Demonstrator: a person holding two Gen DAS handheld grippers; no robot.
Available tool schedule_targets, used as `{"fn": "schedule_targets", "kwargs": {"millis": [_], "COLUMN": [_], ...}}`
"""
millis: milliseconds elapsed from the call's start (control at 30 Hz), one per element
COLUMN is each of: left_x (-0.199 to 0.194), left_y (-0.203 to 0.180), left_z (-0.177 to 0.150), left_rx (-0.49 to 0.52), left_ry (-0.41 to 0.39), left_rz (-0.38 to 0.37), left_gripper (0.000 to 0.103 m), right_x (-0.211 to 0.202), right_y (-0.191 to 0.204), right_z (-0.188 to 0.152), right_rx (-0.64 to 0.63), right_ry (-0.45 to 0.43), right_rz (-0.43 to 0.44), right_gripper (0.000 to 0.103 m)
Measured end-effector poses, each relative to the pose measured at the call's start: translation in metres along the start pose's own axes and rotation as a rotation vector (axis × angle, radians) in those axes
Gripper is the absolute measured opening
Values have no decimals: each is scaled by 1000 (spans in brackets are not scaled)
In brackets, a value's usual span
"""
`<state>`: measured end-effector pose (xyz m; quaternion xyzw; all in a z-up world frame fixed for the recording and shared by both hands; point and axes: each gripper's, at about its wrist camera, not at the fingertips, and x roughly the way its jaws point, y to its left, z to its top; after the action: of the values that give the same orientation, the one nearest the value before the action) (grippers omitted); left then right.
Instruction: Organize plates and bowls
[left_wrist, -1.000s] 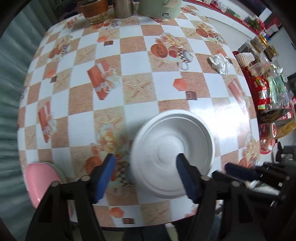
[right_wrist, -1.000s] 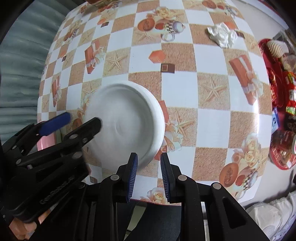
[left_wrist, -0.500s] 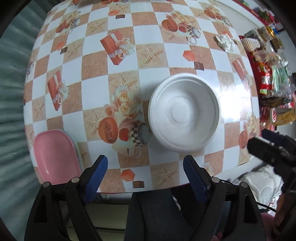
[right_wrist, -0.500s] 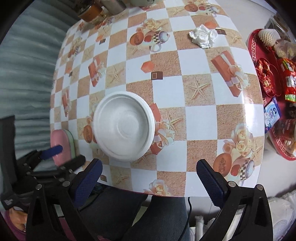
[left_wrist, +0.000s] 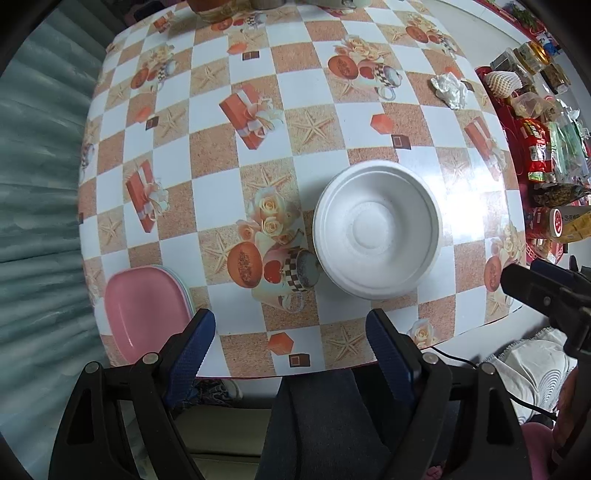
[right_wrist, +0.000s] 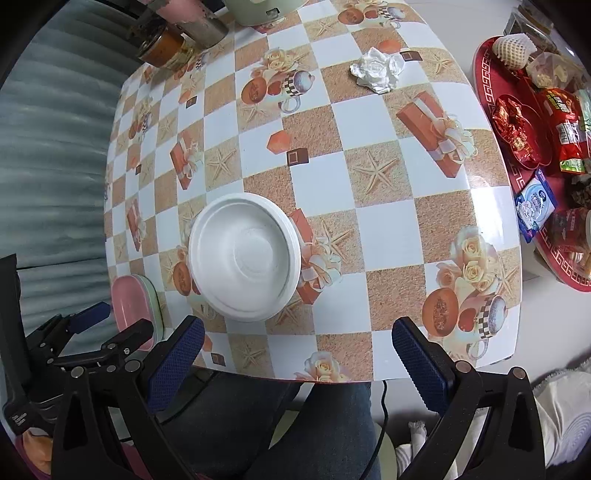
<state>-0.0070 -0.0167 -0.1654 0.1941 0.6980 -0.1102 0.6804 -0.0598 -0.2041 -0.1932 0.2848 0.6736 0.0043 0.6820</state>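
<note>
White bowl (left_wrist: 376, 234): sitting upright on the checked table (left_wrist: 314, 92), near its front edge; nothing touching it
Pink plate (left_wrist: 142, 306): lying at the table's left corner; seemingly topping a pale green one
Left gripper (left_wrist: 291, 345): hanging released, nothing between its jaws
Right gripper (right_wrist: 299, 354): standing wide open, empty

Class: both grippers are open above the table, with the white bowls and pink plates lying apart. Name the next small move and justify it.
Probably the left gripper should shift toward the pink plates at the table's near-left edge. Both grippers are empty, the right gripper too, the white bowls look already nested, and the plates lie nearest the left one.
</note>
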Motion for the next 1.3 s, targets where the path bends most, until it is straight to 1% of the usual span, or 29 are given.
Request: {"fn": "schedule_targets", "kwargs": {"millis": [267, 500, 667, 967, 1300], "left_x": [-6, -9, -11, -9, 5], "left_y": [-10, -25, -31, -33, -36], "left_z": [1, 5, 9, 12, 11], "left_rx": [8, 41, 48, 18, -40], "left_ry": [-10, -18, -27, -24, -6], "left_rz": [2, -5, -18, -69, -146], "left_gripper": [86, 86, 86, 86, 86], "right_x": [-8, -14, -21, -25, -22], "right_y": [-10, -26, -31, -35, -39], "right_z": [-4, -6, -4, -2, -3], "right_rx": [10, 46, 45, 36, -3], "right_ry": [-17, -22, -33, -22, 24], "right_rz": [4, -7, -19, -54, -126], "right_gripper": [102, 102, 102, 102, 102]}}
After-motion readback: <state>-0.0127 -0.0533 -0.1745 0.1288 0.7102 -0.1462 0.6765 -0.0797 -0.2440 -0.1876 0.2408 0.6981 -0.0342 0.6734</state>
